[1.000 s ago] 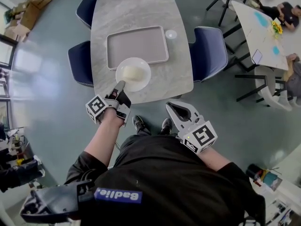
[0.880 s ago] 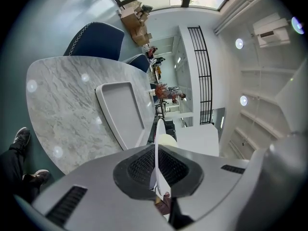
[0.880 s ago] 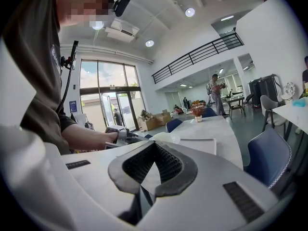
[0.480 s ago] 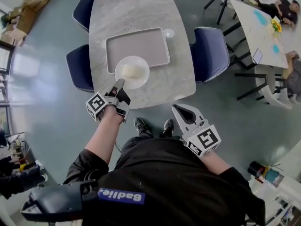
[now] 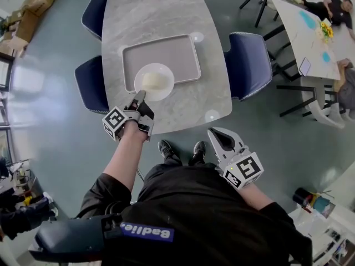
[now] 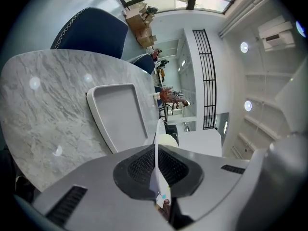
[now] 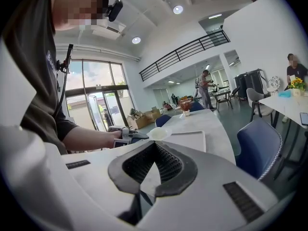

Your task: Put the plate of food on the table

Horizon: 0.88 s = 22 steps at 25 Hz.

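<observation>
Nudged one plate [image 5: 165,90] farther over one tray [image 5: 177,54] since a second ago, on one marble table [image 5: 166,15] among three blue chairs [image 5: 248,62]. Pinching its rim in left gripper [image 5: 138,97]; holding right gripper [image 5: 220,134] closed, empty. Showing one food lump [image 5: 155,80] from head view only; edge-on in left gripper view.

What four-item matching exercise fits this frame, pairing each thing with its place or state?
Things:
1. plate
2. tray
3. left gripper
4. right gripper

Places or states:
A. shut with nothing in it, off the table's near edge
B. lying flat on the marble table
C. clamped on a white rim
D. carrying pale food, overlapping the tray's near edge

Pairs: 1-D, 2-B, 3-C, 4-A
</observation>
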Available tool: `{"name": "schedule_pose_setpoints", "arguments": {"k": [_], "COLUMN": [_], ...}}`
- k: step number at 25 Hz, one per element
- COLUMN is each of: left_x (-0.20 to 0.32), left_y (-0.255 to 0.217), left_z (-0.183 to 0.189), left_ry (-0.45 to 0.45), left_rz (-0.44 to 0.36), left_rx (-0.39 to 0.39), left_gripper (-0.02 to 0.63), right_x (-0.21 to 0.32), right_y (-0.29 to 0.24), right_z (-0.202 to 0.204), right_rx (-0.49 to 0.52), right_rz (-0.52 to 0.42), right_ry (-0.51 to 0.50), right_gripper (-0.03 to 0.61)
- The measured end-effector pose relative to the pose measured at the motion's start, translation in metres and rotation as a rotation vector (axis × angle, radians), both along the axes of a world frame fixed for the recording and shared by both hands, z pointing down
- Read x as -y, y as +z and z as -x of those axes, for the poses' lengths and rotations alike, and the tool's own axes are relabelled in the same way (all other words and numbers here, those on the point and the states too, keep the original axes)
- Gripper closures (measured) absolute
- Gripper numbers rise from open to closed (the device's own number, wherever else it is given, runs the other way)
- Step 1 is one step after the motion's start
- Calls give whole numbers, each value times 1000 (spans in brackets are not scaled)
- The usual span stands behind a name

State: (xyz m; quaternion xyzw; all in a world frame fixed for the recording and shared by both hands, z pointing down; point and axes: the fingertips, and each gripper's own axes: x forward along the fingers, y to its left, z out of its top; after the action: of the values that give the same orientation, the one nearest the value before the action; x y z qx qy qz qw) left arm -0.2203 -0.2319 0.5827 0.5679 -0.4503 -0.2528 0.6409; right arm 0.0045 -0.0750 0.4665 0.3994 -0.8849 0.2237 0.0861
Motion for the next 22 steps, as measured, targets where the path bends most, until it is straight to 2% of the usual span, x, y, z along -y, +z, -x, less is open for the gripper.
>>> {"name": "schedule_pose_setpoints", "arguments": {"k": [10,22], "left_x": [27,53], "left_y": [20,41], "left_z": [5,-4], "left_ry": [-44,-24], "left_rz": [12,20], "left_rx": [-2,15], "left_gripper": [598,598], "right_x": [6,5], "right_y": [16,35], "right_z": [-2,-20], "right_rx": [4,-1], "right_rz": [48,105], "right_ry": [8,65], "right_gripper": [568,568]}}
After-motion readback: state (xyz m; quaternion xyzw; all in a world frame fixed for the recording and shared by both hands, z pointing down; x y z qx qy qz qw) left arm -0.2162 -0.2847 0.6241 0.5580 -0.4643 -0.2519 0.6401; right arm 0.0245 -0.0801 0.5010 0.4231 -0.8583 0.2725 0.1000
